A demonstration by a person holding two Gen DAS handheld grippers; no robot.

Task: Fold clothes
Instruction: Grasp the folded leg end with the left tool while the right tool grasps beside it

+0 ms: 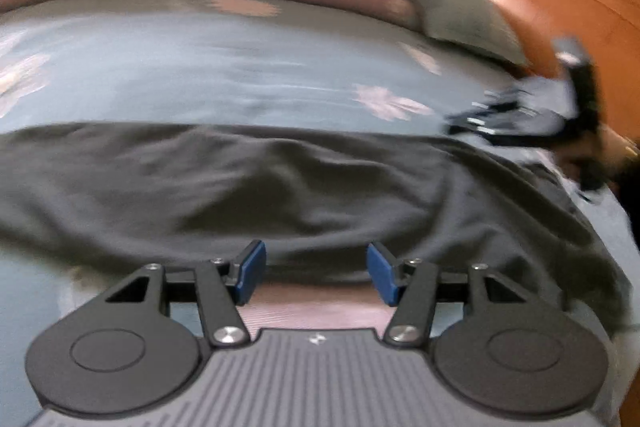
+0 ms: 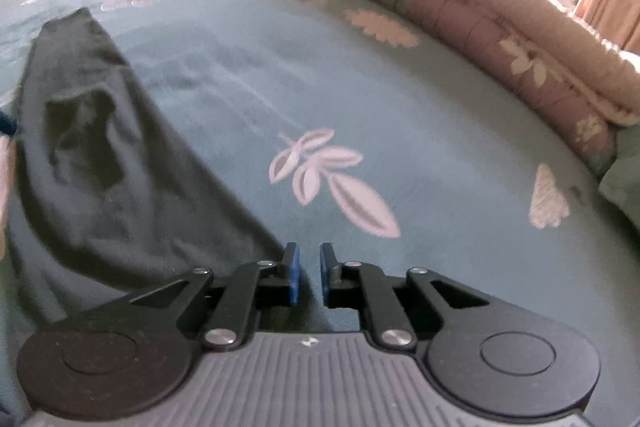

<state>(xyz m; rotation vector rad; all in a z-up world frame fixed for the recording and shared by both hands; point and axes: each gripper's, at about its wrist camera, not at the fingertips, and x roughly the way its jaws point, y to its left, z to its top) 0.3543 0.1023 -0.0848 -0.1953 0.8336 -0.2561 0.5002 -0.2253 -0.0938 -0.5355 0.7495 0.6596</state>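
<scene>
1. Blue-grey bedsheet with pale pink leaf print [image 2: 248,75] covers the bed; a folded mauve floral quilt [image 2: 460,11] lies along its far edge.
2. Dark grey cloth garment [image 1: 280,179] lies spread and wrinkled on the sheet, nearer than the quilt.
3. Left gripper [image 1: 316,273]: released, blue pads wide apart, at the garment's near edge.
4. Right gripper [image 2: 309,277]: narrow gap between pads, nothing gripped, just beside the garment's corner.

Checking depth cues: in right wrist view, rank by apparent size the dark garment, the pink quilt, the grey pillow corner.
1. pink quilt and dark garment: similar spans; garment is nearer, so unsure.
2. grey pillow corner: smallest, mostly cropped.
</scene>
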